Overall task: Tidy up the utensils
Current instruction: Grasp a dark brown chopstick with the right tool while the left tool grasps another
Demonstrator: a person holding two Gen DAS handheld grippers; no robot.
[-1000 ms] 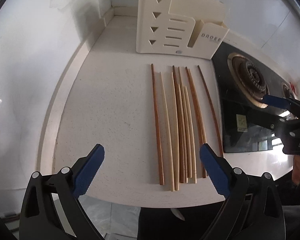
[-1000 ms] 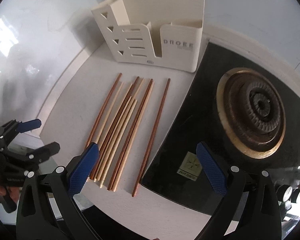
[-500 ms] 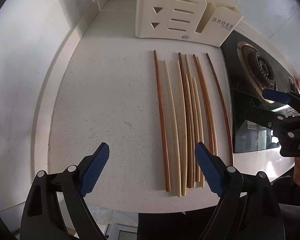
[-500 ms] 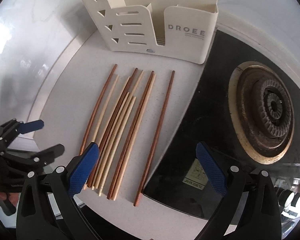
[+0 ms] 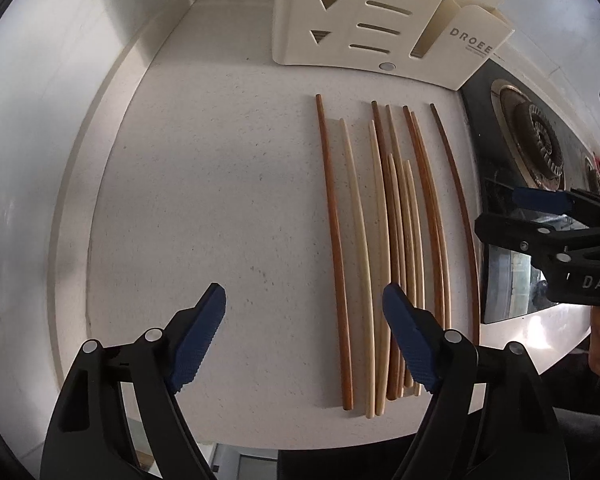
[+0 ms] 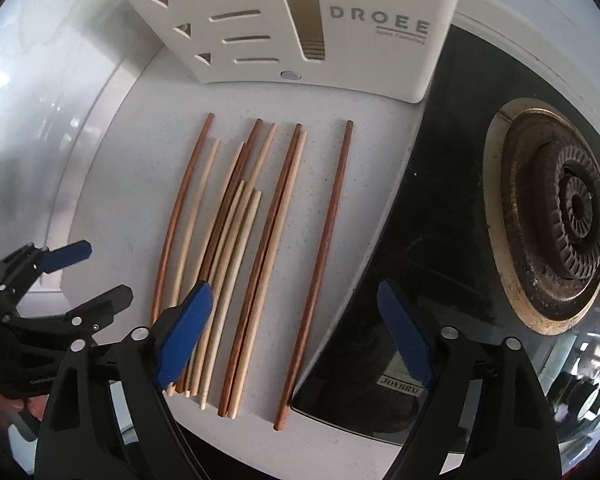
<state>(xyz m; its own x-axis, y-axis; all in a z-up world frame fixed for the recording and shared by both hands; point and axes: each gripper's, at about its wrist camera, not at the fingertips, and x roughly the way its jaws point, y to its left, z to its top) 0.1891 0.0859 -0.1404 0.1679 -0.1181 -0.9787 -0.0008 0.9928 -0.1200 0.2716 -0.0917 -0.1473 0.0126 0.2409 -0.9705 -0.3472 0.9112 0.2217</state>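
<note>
Both your claws are spread wide, holding nothing: left gripper (image 5: 304,332) and right gripper (image 6: 296,330) hang over the near ends of the brown and pale wooden chopsticks (image 6: 236,248), lying just before the cream slotted plastic utensil holder (image 6: 340,28).

Spread wide over a speckled white counter (image 5: 204,184): left gripper (image 5: 304,332), blue pads (image 5: 198,338) apart, nothing between. Just past the right pad, a row of chopsticks (image 5: 384,248), dark brown and pale mixed, lengthwise near to far. Beyond, a cream holder (image 5: 380,20) marked DROEE. Far right, a black stove (image 5: 536,152); over its near part, right gripper (image 5: 516,214), parted.
</note>
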